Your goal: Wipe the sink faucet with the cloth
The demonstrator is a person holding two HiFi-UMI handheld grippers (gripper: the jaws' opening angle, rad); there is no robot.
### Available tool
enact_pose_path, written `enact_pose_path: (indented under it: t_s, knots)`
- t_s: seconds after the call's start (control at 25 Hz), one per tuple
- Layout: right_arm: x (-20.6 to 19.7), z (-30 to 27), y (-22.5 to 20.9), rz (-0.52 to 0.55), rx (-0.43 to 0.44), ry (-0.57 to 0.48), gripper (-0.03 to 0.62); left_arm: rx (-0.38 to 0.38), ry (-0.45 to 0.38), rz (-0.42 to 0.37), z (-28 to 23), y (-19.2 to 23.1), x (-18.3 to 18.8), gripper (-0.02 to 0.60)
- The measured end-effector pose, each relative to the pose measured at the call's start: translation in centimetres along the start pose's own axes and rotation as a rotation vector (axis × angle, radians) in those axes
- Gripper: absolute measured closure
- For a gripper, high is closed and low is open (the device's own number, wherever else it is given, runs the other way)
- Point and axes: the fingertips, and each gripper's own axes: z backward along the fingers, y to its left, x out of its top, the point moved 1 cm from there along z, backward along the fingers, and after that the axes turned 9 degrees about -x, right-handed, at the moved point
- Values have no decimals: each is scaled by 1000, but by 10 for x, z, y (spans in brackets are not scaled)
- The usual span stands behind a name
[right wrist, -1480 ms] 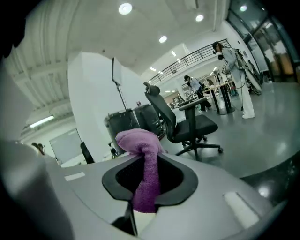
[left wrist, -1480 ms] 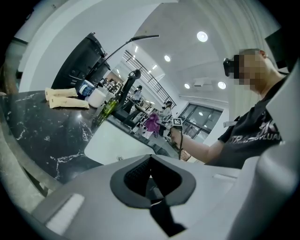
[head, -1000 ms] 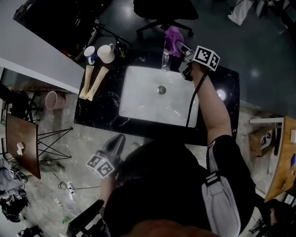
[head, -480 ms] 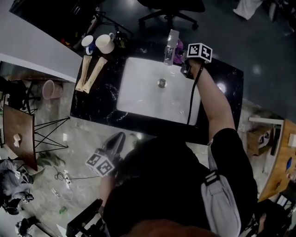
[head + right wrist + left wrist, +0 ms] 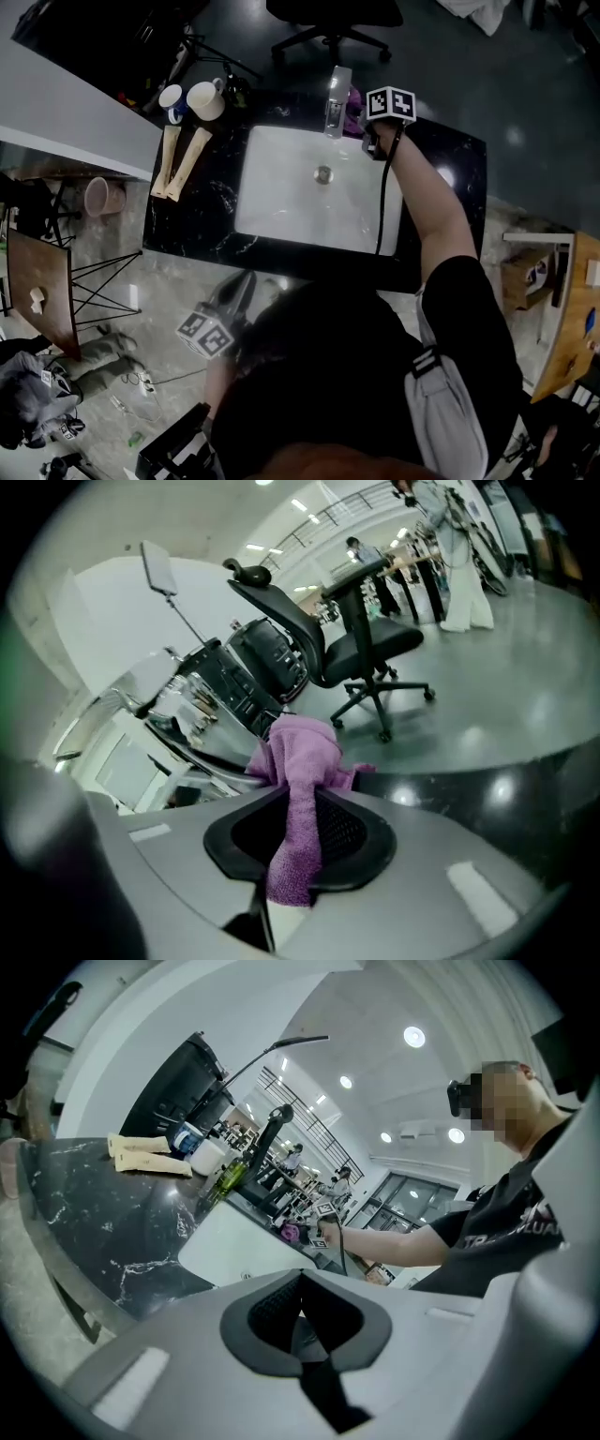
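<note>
Right tongs [image 5: 360, 119] have dropped beside the faucet [image 5: 337, 89]; their view shows cloth [image 5: 300, 761] clamped

cloth [image 5: 302, 752]: plain purple
faucet [image 5: 335, 94]: shiny silver
sink [image 5: 281, 202]: white
countertop [image 5: 192, 220]: black with thin white veins
white mug [image 5: 204, 99]: cream white
blue mug [image 5: 172, 97]: blue outside, white inside
packets [image 5: 180, 161]: pale beige
right gripper [image 5: 302, 841]: grey body, black pads; its cube carries black-and-white square markers
left gripper [image 5: 302, 1321]: the same grey and black
office chair [image 5: 366, 649]: black
sleeve [image 5: 459, 291]: black, with a light grey band lower down
</note>
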Motion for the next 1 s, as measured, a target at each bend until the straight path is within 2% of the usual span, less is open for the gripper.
enact_pose_path:
  t_s: [0.08,0.16,0.28,0.36,0.44,0.64,0.8,1.0]
  knots:
    - [21,21,10,146,-6,-80,510,-10,9,-4,0,1,2,581]
    - [48,50,26,379,-43,-168,510,-14,13,2,1,3,4,581]
    - [83,91,58,880,-154,-263,510,-26,-5,14,3,6,9,581]
    - [94,108,77,1217,-251,-285,510,-37,-12,13,3,6,11,581]
    - [98,111,87,1440,-318,-275,510,-42,-4,8,0,5,12,581]
    - [93,90,95,1626,-347,-242,510,-43,-2,7,-6,5,9,581]
    - [98,84,90,1666,-358,-287,510,-18,4,23,-7,6,4,581]
    - [88,77,74,1740,-342,-291,510,1,10,36,-10,5,-3,581]
